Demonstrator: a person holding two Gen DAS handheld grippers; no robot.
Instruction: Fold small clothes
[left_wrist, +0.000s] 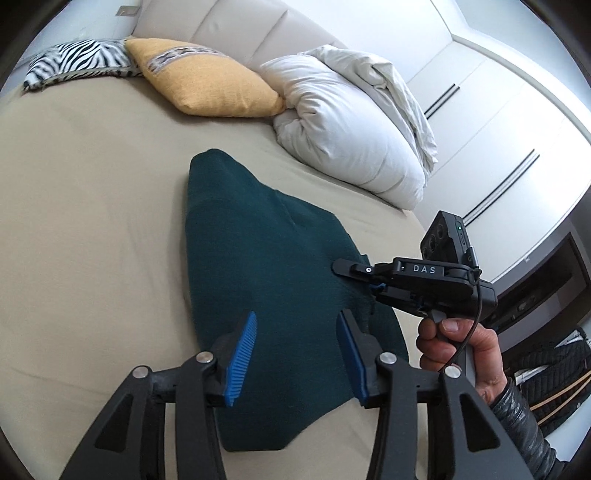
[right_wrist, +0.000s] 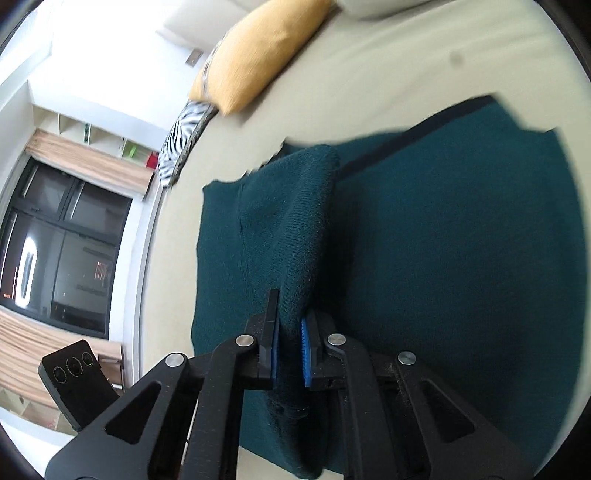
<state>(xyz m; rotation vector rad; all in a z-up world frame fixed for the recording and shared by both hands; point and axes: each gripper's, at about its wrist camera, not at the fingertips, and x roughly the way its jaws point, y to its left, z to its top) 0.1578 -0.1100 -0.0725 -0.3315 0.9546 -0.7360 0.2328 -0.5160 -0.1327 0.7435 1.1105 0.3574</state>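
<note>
Right gripper (right_wrist: 290, 343) pinching teal sweater (right_wrist: 443, 240) — angled downward (left gripper (left_wrist: 295, 354) agape)

Black hand-held gripper (left_wrist: 295, 354), blue ribbed pads (left_wrist: 242, 360), black quilted sleeve (left_wrist: 524, 424)

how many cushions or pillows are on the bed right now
3: a zebra-print cushion at the far left by the headboard, a yellow cushion beside it, and a white pillow to the right. Others may lie out of view.

The dark teal knitted garment (left_wrist: 258, 258) lies spread on my bed (left_wrist: 92, 221), well short of the pillows at the head end. One fold of it (right_wrist: 295, 229) rises off the flat part in a ridge, pinched between the blue pads of my right gripper (right_wrist: 291, 347).
</note>
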